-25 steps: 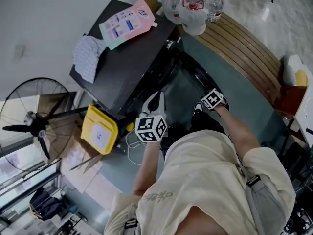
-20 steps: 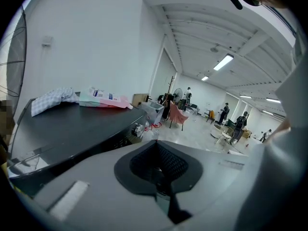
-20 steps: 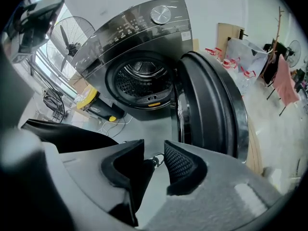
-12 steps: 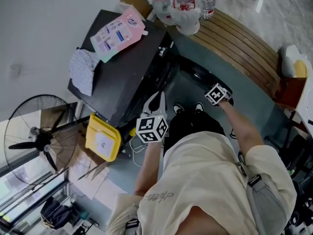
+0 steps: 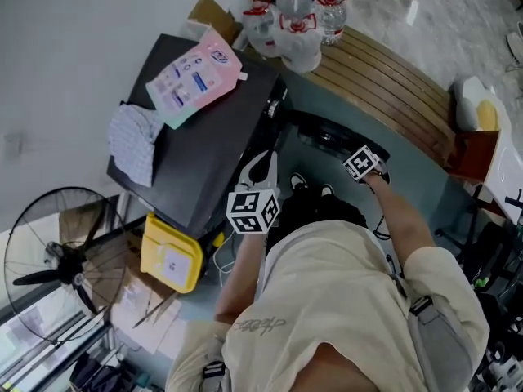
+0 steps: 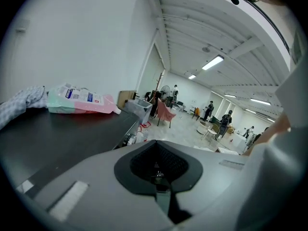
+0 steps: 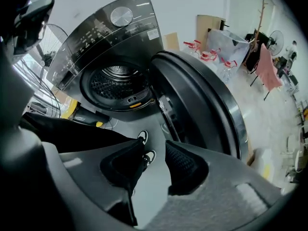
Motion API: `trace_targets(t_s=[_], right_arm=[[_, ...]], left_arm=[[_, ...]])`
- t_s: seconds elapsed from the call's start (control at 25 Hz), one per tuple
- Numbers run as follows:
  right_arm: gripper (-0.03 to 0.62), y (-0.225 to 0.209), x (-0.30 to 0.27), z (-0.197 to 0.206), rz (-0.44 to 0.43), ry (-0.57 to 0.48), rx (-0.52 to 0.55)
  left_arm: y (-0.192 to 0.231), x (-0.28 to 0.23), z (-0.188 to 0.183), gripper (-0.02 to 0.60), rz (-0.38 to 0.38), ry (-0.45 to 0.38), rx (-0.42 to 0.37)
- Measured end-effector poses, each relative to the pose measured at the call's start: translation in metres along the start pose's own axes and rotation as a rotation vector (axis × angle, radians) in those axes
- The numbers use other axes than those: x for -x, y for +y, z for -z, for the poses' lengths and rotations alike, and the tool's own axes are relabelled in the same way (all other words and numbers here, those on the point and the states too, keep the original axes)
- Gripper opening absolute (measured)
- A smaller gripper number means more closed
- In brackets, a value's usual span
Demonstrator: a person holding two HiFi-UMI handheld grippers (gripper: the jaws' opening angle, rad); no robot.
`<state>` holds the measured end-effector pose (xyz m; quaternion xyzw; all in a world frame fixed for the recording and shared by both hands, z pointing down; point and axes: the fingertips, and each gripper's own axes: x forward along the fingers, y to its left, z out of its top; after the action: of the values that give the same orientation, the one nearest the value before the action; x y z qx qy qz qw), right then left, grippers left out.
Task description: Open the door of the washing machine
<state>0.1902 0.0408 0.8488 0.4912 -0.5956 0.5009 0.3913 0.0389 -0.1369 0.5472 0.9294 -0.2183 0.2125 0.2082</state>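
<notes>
Dark round washing machine door (image 7: pixel 207 109) stands wide open, 3 o'clock of the perforated steel drum (image 7: pixel 118 88); I judge the task done. My right tongs (image 7: pixel 155 153) have just been opening, empty; left tongs (image 6: pixel 156 174) closed, empty.

From the head view we cannot see the front of the washing machine (image 5: pixel 204 153); its own top covers it, and the door (image 5: pixel 325 131) shows only as a dark edge. In the right gripper view the right gripper (image 7: pixel 155 148) hides the door's lower part. The print on the pink pouch (image 5: pixel 192 72) is too small to read.
</notes>
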Motion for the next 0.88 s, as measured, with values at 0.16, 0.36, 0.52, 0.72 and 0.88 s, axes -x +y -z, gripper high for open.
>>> trace_targets(t_s=[0.16,0.36,0.52,0.72,0.88], right_arm=[[0.152,-0.009,-0.002,-0.01,0.024,0.014,-0.021],[0.152,-0.018,0.0,-0.019,0.011,0.011,-0.043],[0.152,-0.039,0.004,-0.019,0.042,0.032,-0.034],[0.153,-0.054,0.007,-0.031,0.004,0.018,0.01],[0.152,-0.066,0.01,-0.035,-0.048,0.038,0.057]], left_arm=[[0.013,-0.014,-0.011,0.018,0.036,0.009,-0.017],[0.023,-0.025,-0.018,0.018,0.058,0.03,-0.032],[0.025,-0.035,-0.022,0.018,0.055,0.046,-0.031],[0.024,-0.054,-0.031,0.018,0.015,0.05,-0.016],[0.016,-0.072,-0.042,0.018,-0.032,0.041,0.018]])
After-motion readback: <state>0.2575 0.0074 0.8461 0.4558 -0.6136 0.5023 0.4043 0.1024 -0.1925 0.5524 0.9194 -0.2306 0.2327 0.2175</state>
